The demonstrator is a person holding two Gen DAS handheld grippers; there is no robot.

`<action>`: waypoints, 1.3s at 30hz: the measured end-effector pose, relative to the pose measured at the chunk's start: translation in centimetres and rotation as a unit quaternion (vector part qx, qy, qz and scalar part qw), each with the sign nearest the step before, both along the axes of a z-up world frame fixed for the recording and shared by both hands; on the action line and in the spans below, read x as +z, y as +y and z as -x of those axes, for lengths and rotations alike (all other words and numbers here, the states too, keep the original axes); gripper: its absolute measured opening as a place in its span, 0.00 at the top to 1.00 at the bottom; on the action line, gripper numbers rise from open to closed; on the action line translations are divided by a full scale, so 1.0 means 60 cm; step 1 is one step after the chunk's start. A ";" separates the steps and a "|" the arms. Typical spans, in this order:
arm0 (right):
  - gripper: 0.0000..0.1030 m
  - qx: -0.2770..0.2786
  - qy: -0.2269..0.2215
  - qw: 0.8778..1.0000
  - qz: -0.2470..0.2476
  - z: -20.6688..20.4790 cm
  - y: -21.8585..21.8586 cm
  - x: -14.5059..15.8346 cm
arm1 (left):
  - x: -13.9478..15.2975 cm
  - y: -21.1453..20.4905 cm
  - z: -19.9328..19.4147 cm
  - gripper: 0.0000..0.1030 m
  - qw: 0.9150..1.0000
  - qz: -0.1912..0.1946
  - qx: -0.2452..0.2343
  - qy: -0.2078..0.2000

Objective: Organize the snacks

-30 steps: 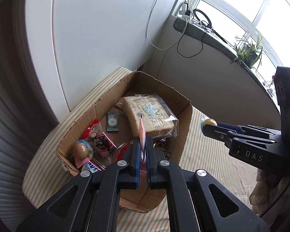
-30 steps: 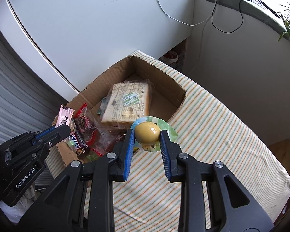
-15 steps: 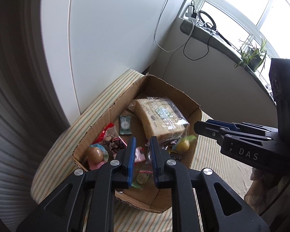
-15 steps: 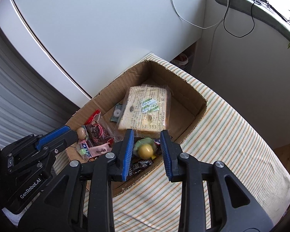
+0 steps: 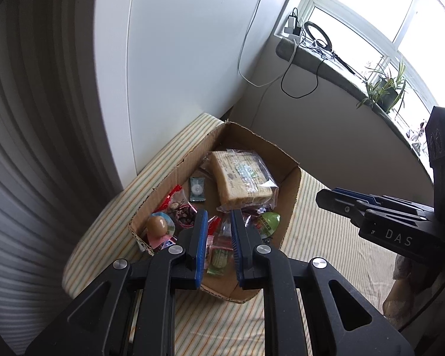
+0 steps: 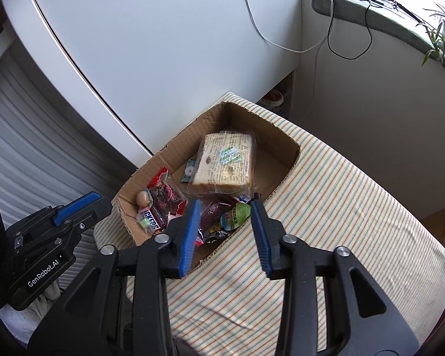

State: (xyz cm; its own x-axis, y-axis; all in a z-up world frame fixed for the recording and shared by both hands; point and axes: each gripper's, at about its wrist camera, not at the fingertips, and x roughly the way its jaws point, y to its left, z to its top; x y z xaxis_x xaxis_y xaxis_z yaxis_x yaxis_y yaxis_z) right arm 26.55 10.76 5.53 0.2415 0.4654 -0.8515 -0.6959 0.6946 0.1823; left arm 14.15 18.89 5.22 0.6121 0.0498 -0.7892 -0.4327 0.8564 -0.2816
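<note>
Striped tablecloth (image 6: 341, 207), cardboard box (image 6: 290, 160) of snacks; both hand-held grippers (image 5: 218, 225) (image 6: 225, 216) spread, empty

Bright daylight from window (image 5: 370, 26), glare upper right, fisheye warp, dark edges

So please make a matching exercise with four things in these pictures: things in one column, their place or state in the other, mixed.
Things:
1. bread bag
2. egg-shaped sweet
3. green cup
4. right tongs

Places or states:
A. open, holding nothing
B. near the left wall of the box
C. middle of the box, lying flat
D. near the right wall, green lid up

Pairs: 1-C, 2-B, 3-D, 4-A
</note>
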 end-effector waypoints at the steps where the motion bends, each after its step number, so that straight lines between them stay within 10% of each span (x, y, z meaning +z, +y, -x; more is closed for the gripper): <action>1: 0.50 -0.002 -0.004 1.000 -0.004 0.003 -0.006 0.007 | 0.005 -0.003 0.004 0.77 1.000 -0.002 0.001 0.002; 3: 0.50 -0.004 -0.012 1.000 -0.008 0.013 -0.018 0.020 | 0.016 -0.006 0.015 0.57 1.000 -0.004 0.007 0.001; 12: 0.20 0.000 -0.055 0.998 -0.014 0.055 -0.055 0.065 | 0.059 -0.031 0.045 0.35 0.999 -0.039 0.025 0.011; 39: 0.19 -0.042 -0.049 0.998 -0.022 0.077 -0.101 0.072 | 0.093 -0.050 0.073 0.34 0.998 -0.048 0.033 0.009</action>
